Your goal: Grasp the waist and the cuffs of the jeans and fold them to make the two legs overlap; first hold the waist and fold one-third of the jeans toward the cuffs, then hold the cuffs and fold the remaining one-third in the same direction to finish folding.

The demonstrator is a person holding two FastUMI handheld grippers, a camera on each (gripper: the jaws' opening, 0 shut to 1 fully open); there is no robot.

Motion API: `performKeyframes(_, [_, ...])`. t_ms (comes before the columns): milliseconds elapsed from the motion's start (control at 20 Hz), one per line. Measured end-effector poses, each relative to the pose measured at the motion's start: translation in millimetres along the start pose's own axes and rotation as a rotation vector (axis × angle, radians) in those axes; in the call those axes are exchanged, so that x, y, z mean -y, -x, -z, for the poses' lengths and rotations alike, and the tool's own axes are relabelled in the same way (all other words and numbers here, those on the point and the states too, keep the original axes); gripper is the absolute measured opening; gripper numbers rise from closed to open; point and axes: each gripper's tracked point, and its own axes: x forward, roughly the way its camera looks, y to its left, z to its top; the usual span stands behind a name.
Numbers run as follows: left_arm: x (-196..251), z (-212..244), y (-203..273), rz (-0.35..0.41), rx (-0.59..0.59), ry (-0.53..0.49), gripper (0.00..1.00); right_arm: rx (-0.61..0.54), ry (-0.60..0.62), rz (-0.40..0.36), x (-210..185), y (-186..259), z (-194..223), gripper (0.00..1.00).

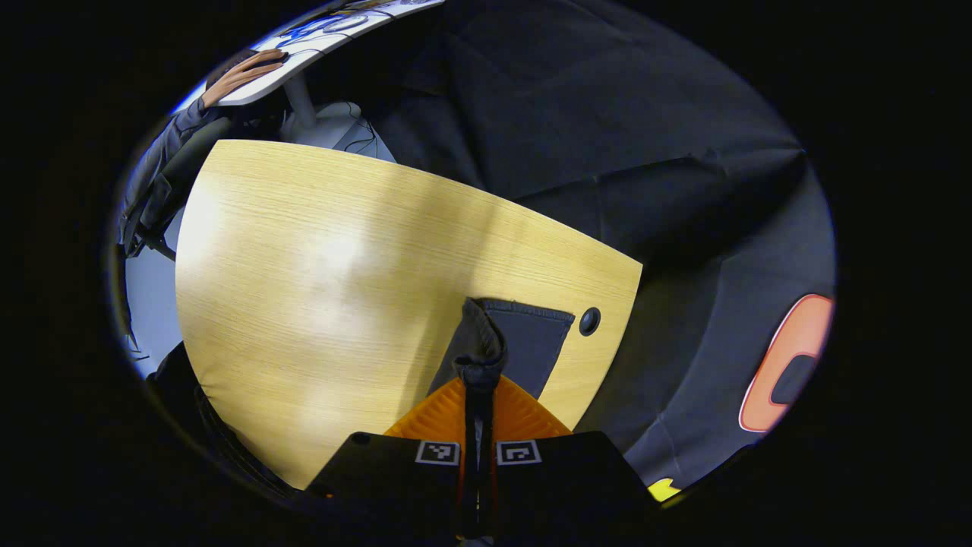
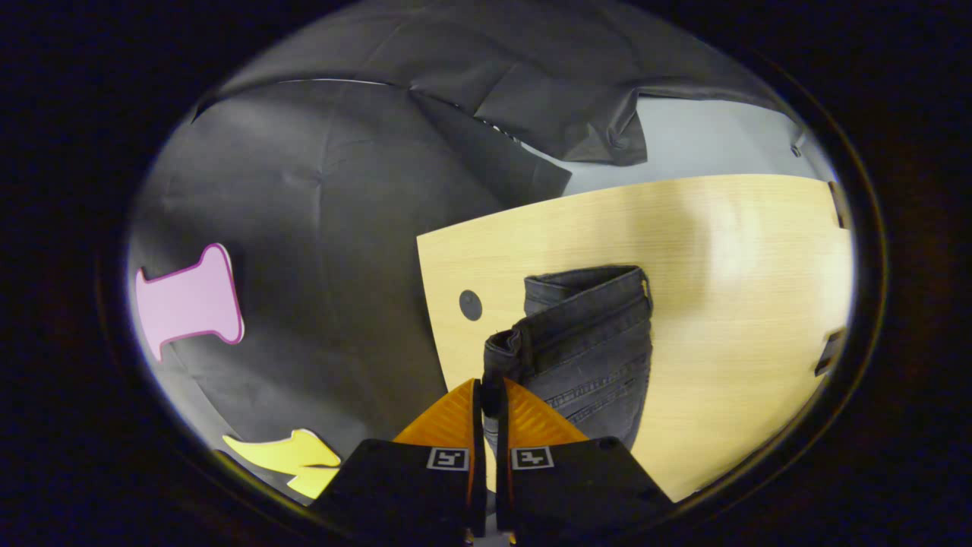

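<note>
Dark grey jeans (image 2: pixel 592 342) lie on the light wooden table (image 2: pixel 721 251). In the right gripper view the waist end with its band and stitched pocket spreads just ahead of my right gripper (image 2: pixel 490 387), which is shut on a bunched fold of the waistband at the jeans' left edge. In the left gripper view a cuff end of the jeans (image 1: pixel 524 334) lies flat near the table's right edge, and my left gripper (image 1: pixel 478 380) is shut on a gathered lip of that cuff, lifted slightly off the wood.
A round black cable hole (image 1: pixel 589 320) sits in the table (image 1: pixel 319 273) beside the cuff, and the same hole (image 2: pixel 471 305) shows left of the waist. Black cloth walls surround the table. A person's hand (image 1: pixel 247 72) rests on a white desk far back.
</note>
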Motion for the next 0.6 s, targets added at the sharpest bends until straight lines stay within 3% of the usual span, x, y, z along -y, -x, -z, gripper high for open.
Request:
performKeyframes(200, [39, 6, -38, 0.009, -0.012, -0.085, 0.00, 0.017, 0.027, 0.029, -4, -32, -9, 0.06])
performKeyframes(250, [47, 10, -50, 0.012, -0.017, -0.103, 0.04, 0.021, 0.037, 0.040, -4, -41, -10, 0.06])
performKeyframes(400, [63, 20, -82, 0.025, -0.055, -0.151, 0.04, 0.022, 0.057, 0.071, -3, -68, -9, 0.02])
performKeyframes(500, [68, 23, -96, 0.015, -0.056, -0.177, 0.04, 0.025, 0.080, 0.092, 2, -81, -15, 0.05])
performKeyframes(550, [71, 24, -102, 0.012, -0.060, -0.190, 0.04, 0.025, 0.080, 0.098, 2, -84, -16, 0.01])
performKeyframes(600, [74, 26, -106, 0.011, -0.065, -0.199, 0.04, 0.023, 0.082, 0.103, 3, -87, -18, 0.06])
